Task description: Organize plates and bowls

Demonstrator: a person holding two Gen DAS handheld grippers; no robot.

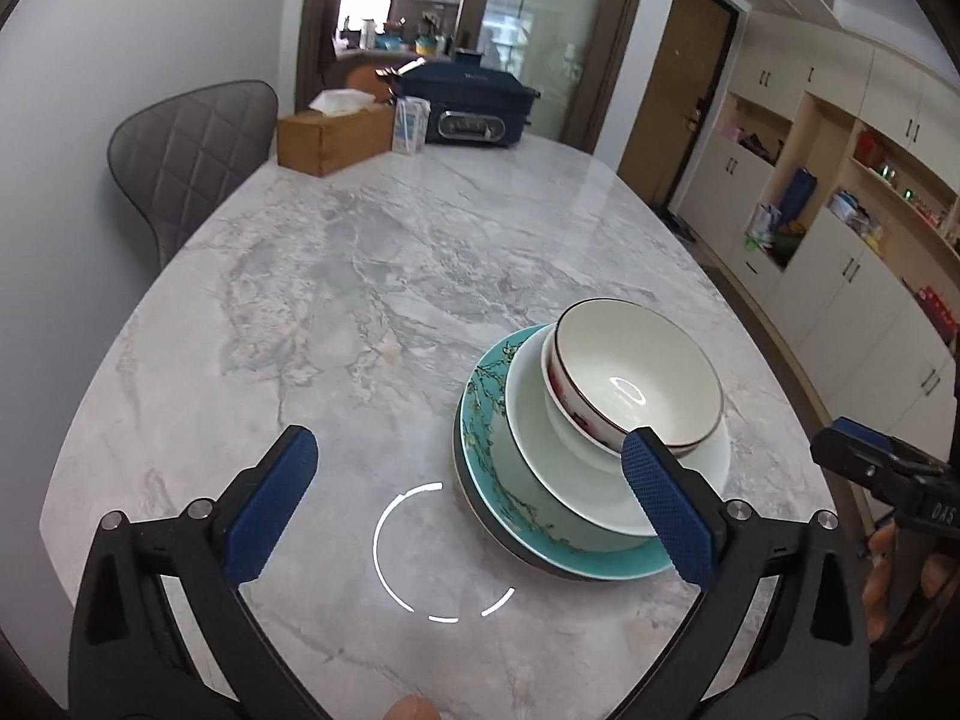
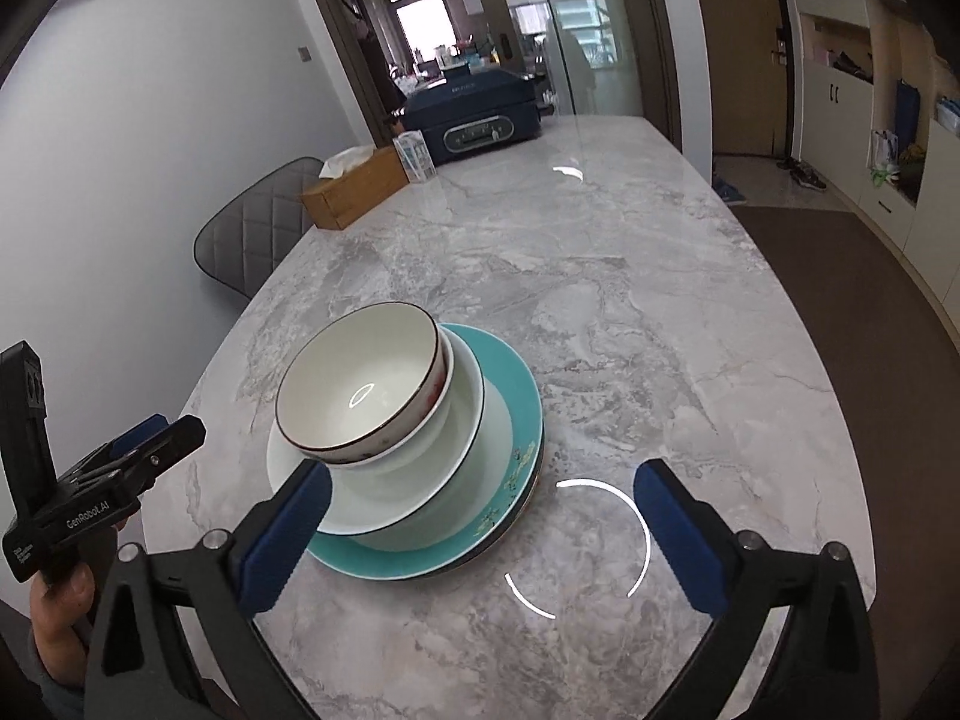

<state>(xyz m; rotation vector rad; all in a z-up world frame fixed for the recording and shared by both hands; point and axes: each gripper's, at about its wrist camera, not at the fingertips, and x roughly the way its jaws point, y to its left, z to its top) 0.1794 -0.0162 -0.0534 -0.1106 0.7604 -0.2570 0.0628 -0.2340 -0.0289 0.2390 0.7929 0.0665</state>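
Note:
A stack of dishes stands on the marble table [image 1: 360, 276]. From the bottom up I see a dark plate, a teal plate [image 1: 480, 450] with a branch pattern, a white deep plate [image 1: 576, 498], and a dark-rimmed bowl with red marks [image 1: 636, 372] nested in a white bowl. My left gripper [image 1: 469, 441] hangs open above the table to the left of the stack, nothing between its blue pads. My right gripper [image 2: 485, 471] is open too, to the right of the stack [image 2: 354, 384], holding nothing. Each gripper shows at the edge of the other's view.
At the far end of the table stand a wooden tissue box [image 1: 330, 132], a small carton [image 1: 411, 126] and a dark blue electric cooker [image 1: 474, 102]. A grey chair [image 1: 192, 162] is at the left side. Cabinets [image 1: 840, 180] line the right wall. Bare marble surrounds the stack.

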